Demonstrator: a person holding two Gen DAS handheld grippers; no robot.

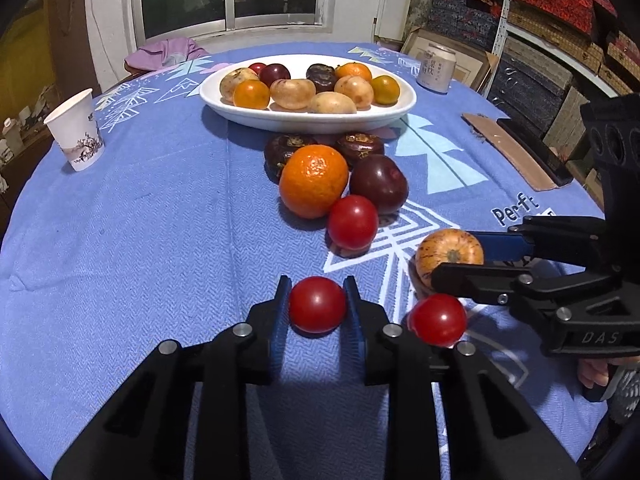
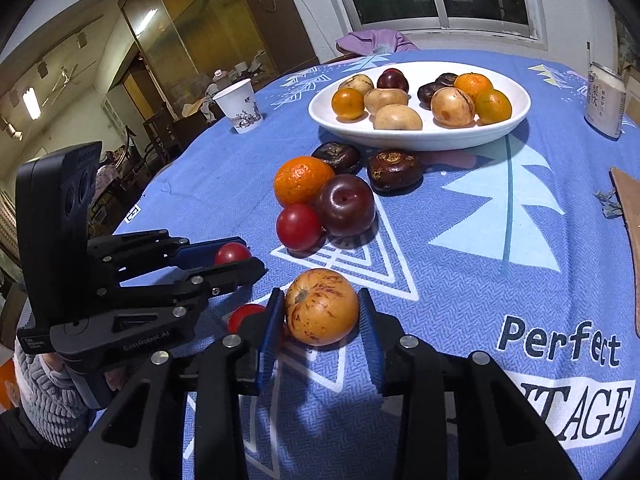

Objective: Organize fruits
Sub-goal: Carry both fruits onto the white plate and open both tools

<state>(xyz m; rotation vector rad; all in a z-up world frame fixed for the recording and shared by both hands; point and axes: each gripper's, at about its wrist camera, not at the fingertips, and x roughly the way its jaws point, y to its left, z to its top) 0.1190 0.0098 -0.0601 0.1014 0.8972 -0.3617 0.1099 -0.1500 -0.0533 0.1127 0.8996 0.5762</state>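
Your left gripper (image 1: 317,304) is clamped on a small round red tomato (image 1: 317,305) that sits on the blue patterned tablecloth (image 1: 140,240) near its front edge, both pads pressing its sides. Your right gripper (image 2: 322,312) is closed around a speckled yellow-orange round fruit (image 2: 322,306), also resting on the cloth just right of the tomato.

Between the two grippers lies a second loose red tomato (image 1: 437,319), touching or nearly touching your left gripper's right finger. If you lift carelessly, you may knock it rolling toward the table's front edge.

The white oval plate (image 1: 404,108) stands toward the far edge, already well filled. Dropping fruit onto that pile could send pieces over its low rim. The cluster of an orange mandarin (image 1: 313,181), a dark plum (image 1: 379,184) and another tomato lies in your path; carry high enough to clear it.
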